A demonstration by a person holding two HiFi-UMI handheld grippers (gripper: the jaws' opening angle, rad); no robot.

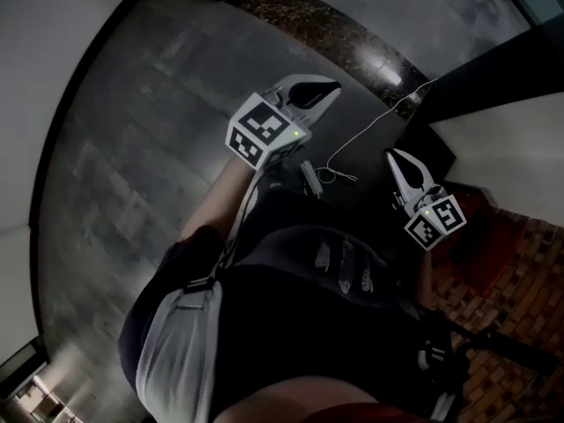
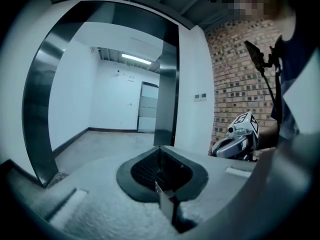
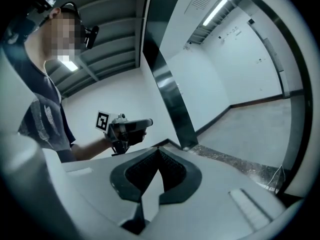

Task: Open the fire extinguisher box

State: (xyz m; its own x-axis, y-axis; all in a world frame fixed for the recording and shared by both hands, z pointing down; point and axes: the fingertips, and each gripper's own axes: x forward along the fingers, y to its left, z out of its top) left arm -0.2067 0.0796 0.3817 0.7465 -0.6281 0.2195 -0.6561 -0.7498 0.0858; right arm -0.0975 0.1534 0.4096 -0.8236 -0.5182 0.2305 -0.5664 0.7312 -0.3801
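The red fire extinguisher box [image 1: 485,254] is showing only as a dim red block at the right of the head view, sitting where the brown brick wall [image 1: 529,254] is meeting the white wall corner [image 1: 502,148]. It's too dark to read a door or a handle on it.

Just beside it, the right claw [image 1: 401,164] is hanging in the air with its marker cube nearest the red block and its tips pointing away, up the frame. In the right gripper view its dark ribbed pads [image 3: 172,171] are pressing flat together, clenched on nothing.

Further left, the left claw [image 1: 308,95] is hovering over the dark grey tiled floor [image 1: 132,166], well apart from the box. The left gripper view is showing its jaws clenched too, nothing between them.

Each claw is appearing in the other's view, held out on a bare forearm.

A thin white cable [image 1: 370,126] is trailing across the floor between the two claws. Beyond, a white room with a ceiling strip light [image 2: 136,59] and a grey door [image 2: 148,114] is opening past a dark metal frame [image 2: 167,94].
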